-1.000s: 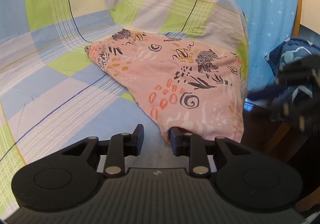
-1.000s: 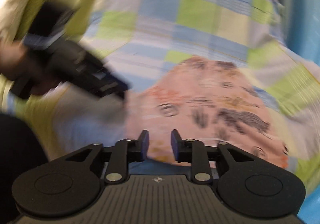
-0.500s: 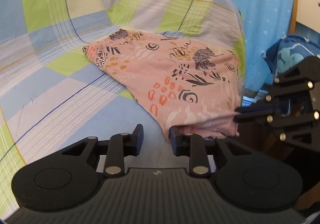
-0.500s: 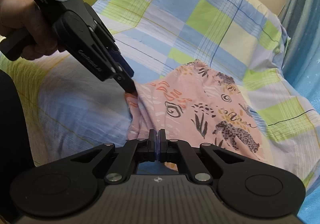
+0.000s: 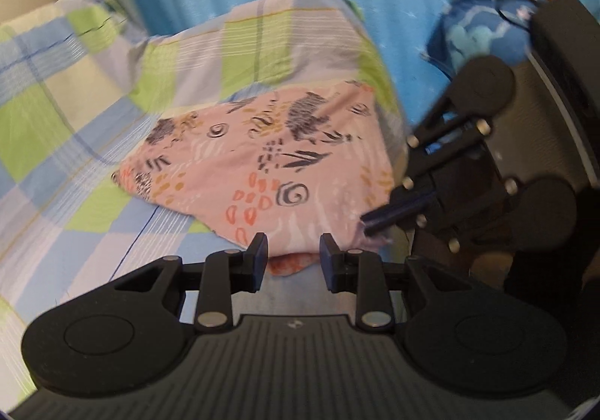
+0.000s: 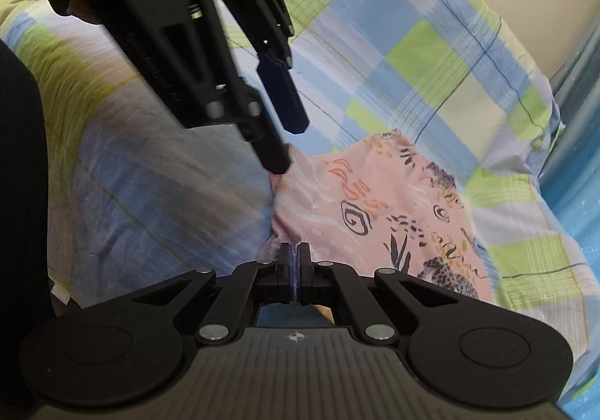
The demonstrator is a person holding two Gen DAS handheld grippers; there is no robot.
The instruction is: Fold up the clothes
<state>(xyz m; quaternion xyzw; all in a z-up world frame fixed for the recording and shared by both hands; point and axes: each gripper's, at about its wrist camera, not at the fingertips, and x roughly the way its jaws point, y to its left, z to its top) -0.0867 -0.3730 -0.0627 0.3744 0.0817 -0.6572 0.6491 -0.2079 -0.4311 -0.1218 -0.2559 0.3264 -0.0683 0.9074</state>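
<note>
Garment point(image 5: 270, 161), pink, printed, thin and limp, on checked sheet point(image 5: 93, 172). Right gripper point(image 6: 294, 270) clamped on near hem; left gripper point(image 5: 292, 257) agape, empty, at ten o'clock corner. Best pinched at corners.

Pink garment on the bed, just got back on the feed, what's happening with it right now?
A person is working the pink patterned garment on the checked bedsheet with two handheld claws. The right claw is shut on the garment's near edge, at the corner by the side of the bed. The left claw is open, its jaws spread on either side of the garment's near corner, with one finger touching the cloth but not gripping. The garment lies mostly flat; no fold is visibly under way yet.
</note>
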